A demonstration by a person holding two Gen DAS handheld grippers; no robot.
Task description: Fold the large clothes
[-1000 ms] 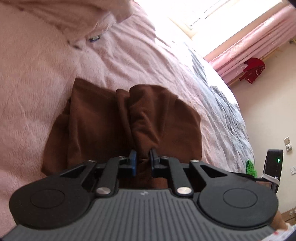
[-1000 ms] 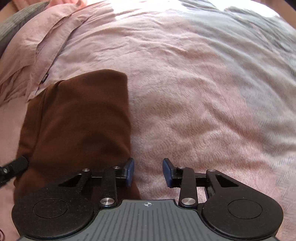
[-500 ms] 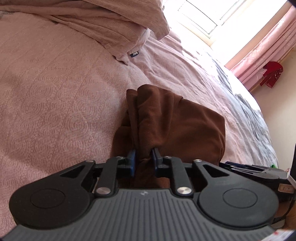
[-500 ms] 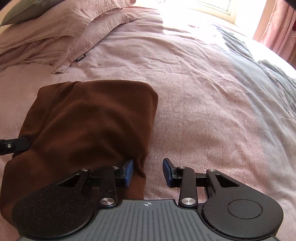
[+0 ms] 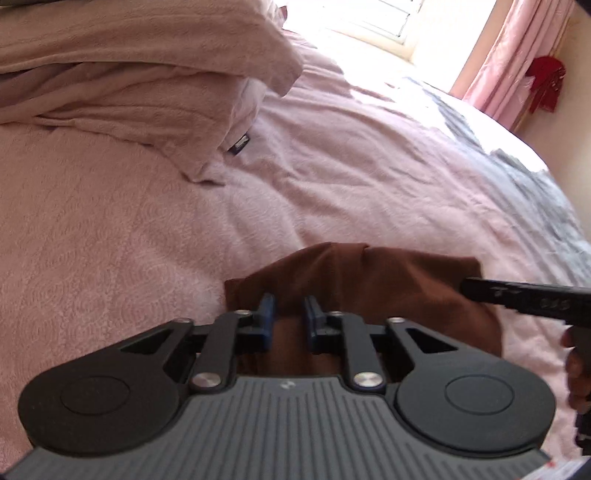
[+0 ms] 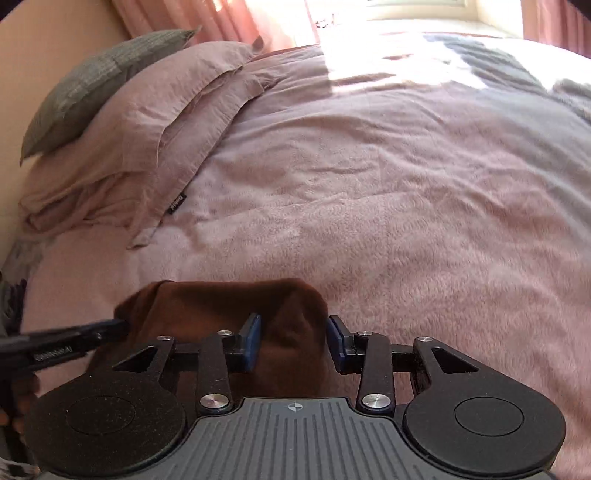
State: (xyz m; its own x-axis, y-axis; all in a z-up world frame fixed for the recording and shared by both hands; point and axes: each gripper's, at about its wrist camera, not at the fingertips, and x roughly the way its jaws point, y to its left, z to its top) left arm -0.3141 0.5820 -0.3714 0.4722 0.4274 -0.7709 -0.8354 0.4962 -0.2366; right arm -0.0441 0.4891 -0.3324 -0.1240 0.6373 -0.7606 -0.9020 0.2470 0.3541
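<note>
I have the brown garment [image 5: 388, 280] bunched into a small, thick bundle at the near edge of the bed [image 5: 110, 221], right under both claws. My left claw [image 5: 289, 314] has just been closing and is now nearly shut, pinching a ridge of the brown cloth between its pads. My right claw [image 6: 293, 339] has just been opening; it stands about half open with the right end of the bundle between its fingers, and as far as I can judge the pads are not pressing on it.

I read this as setting the folded piece down and squaring it. To do it well, I would keep the left pinch low and steady. I would settle the right side flat before letting go, so that the layers do not slide apart on the soft cover. Then I would release straight upward rather than dragging.

The bed has a textured pink cover. Pink pillows [image 5: 147, 74] are heaped at the far left, with a grey cushion [image 6: 92, 81] behind them. A grey throw [image 5: 535, 177] lies on the far right. Strong light from the window [image 5: 369, 18] washes out the far side, and pink curtains [image 5: 517, 55] hang beside it with something red [image 5: 546, 81] against them.
</note>
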